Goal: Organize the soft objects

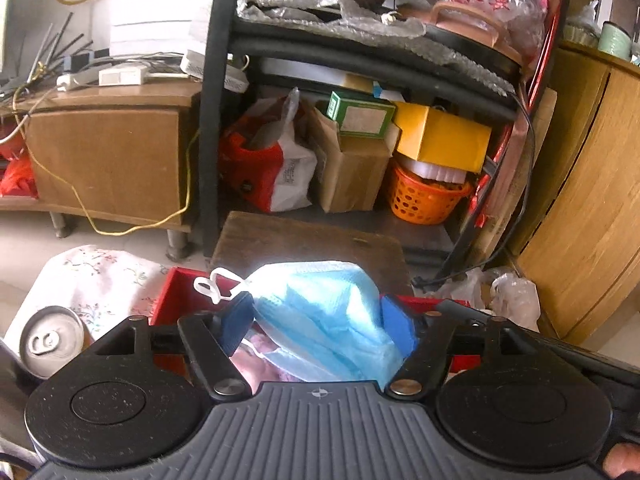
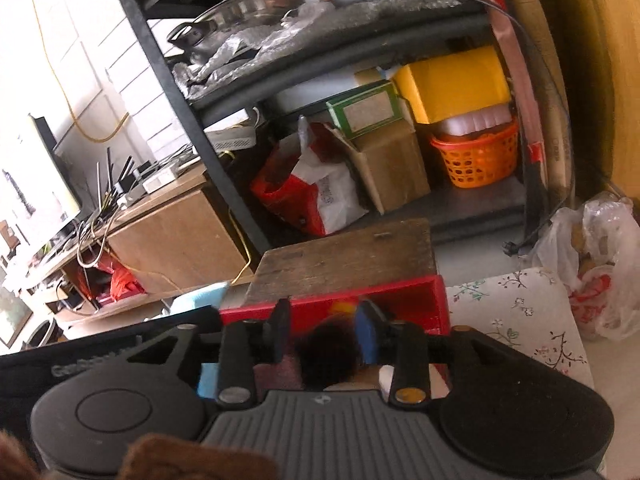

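Note:
In the left wrist view my left gripper is shut on a light blue face mask with a white ear loop, held over a red box. Pink soft cloth lies in the box under the mask. In the right wrist view my right gripper sits over the same red box, its fingers around a dark fuzzy soft object. The fingers stand a little apart and I cannot tell whether they grip it. A bit of the blue mask shows at lower left.
A drink can stands left of the box on a floral cloth. A dark wooden stool sits behind the box. A black shelf rack holds bags, cartons and an orange basket. Plastic bags lie at right.

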{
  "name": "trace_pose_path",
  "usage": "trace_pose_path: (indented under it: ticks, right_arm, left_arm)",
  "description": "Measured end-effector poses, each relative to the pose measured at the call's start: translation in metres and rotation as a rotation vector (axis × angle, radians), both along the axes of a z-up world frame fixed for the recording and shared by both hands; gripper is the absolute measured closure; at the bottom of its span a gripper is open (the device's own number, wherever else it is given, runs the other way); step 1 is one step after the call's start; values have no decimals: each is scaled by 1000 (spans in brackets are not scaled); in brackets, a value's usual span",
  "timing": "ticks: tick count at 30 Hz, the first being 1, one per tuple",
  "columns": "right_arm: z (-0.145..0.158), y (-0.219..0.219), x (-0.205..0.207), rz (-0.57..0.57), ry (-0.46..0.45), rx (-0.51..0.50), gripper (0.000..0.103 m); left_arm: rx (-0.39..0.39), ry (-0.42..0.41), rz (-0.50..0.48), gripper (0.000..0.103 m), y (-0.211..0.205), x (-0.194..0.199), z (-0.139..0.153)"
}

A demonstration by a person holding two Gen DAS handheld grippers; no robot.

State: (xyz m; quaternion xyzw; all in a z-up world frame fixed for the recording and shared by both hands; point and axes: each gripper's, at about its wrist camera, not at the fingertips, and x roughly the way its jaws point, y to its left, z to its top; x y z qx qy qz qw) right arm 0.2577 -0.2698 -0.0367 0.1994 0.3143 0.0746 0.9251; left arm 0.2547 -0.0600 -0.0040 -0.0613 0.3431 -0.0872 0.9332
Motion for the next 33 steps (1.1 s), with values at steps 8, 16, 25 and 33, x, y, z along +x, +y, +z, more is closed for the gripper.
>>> trace_pose_path:
  ticks: [8, 16, 25, 33]
  right_arm:
    - [8, -3, -4, -37, -5, 6, 89]
    - [34, -20, -30, -60, -17, 6, 89]
    - [47, -22, -84, -39, 46, -57, 89]
    - [35, -17, -147, 13, 117, -57, 88]
  left_arm:
    - [48, -29, 29, 29, 6, -7, 13]
    - [41, -5, 2, 29, 4, -29, 33]
    - [129, 143, -81, 28, -2, -98, 3]
    - [178, 288, -120, 27, 2, -143, -40]
